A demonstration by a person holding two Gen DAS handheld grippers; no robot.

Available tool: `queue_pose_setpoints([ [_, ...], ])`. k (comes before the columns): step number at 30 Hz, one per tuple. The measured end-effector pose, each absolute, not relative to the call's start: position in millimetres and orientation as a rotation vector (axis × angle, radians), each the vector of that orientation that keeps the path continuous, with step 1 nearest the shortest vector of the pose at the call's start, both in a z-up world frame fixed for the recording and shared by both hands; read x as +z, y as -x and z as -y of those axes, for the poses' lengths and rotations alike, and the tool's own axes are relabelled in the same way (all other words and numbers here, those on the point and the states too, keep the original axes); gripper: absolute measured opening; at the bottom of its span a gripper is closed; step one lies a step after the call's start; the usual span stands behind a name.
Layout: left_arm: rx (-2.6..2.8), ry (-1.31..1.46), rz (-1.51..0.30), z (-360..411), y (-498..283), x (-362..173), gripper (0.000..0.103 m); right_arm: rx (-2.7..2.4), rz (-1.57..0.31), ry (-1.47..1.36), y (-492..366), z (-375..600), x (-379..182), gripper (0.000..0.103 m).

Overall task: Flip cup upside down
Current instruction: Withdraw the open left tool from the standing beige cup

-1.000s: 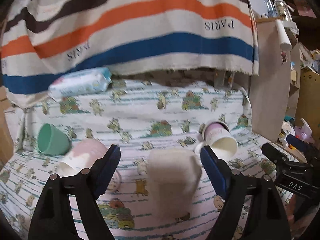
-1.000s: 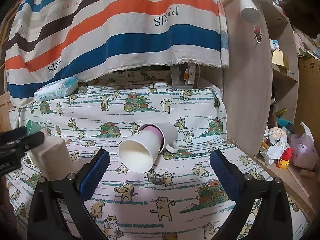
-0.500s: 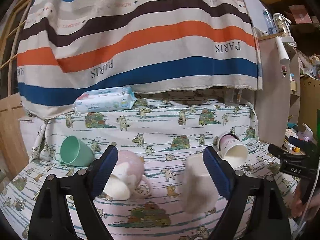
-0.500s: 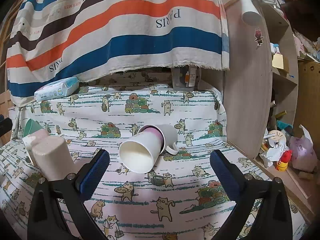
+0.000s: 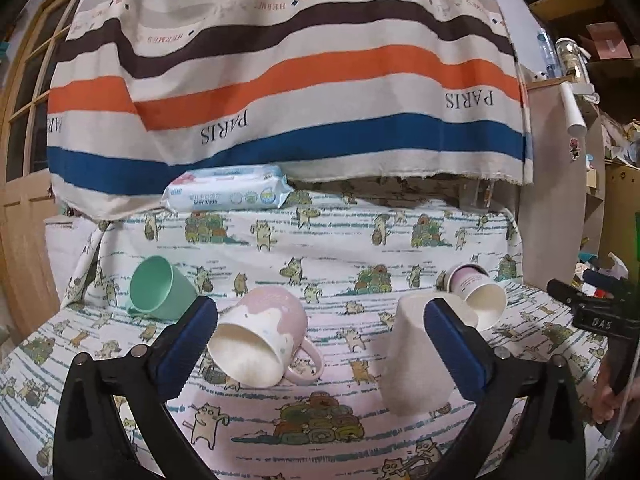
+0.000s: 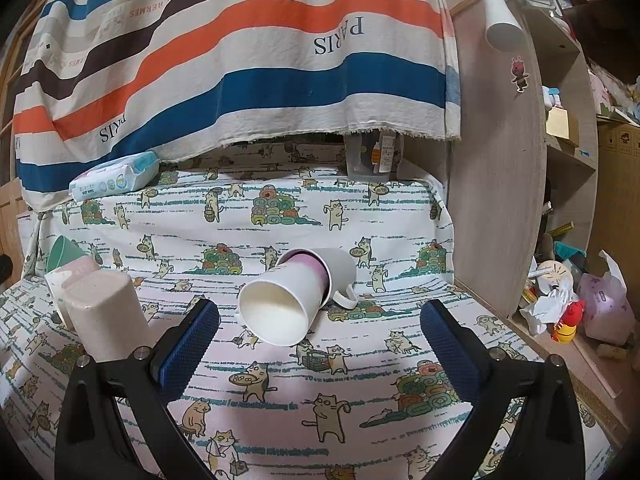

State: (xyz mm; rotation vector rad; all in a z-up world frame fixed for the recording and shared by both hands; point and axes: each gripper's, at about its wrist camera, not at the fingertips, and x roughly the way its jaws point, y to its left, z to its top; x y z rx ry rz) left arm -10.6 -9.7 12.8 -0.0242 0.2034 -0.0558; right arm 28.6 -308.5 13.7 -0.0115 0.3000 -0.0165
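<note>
A beige cup stands upside down on the cat-print cloth; it also shows at the left of the right wrist view. A pink-and-white mug lies on its side, mouth toward me. A green cup lies on its side further left. A white-and-purple paper cup lies on its side, nested in a grey mug. My left gripper is open and empty, behind the pink mug and beige cup. My right gripper is open and empty, in front of the paper cup.
A pack of wet wipes lies at the back under a hanging striped cloth. A wooden shelf unit stands at the right edge of the cat-print cloth, with clutter beyond it.
My left gripper has pulled back and up from the beige cup, which now stands free to its right. The pink mug has come between its fingers. The right gripper has barely moved.
</note>
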Motion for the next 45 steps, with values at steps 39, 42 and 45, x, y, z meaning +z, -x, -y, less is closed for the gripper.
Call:
queue_pose_setpoints([
  [39,-0.025,0.001,-0.309,10.6,-6.2,0.0,0.103,0.152,-0.302,0.04,-20.4,263.5,11.0,0.103],
  [42,-0.028,0.0,-0.309,11.3,-5.6,-0.4,0.103,0.152,-0.302,0.04,-20.4,263.5,11.0,0.103],
  [45,-0.026,0.0,-0.309,11.5,-5.4,-0.5,0.103,0.149,-0.302,0.04,-20.3,264.3,11.0,0.103],
])
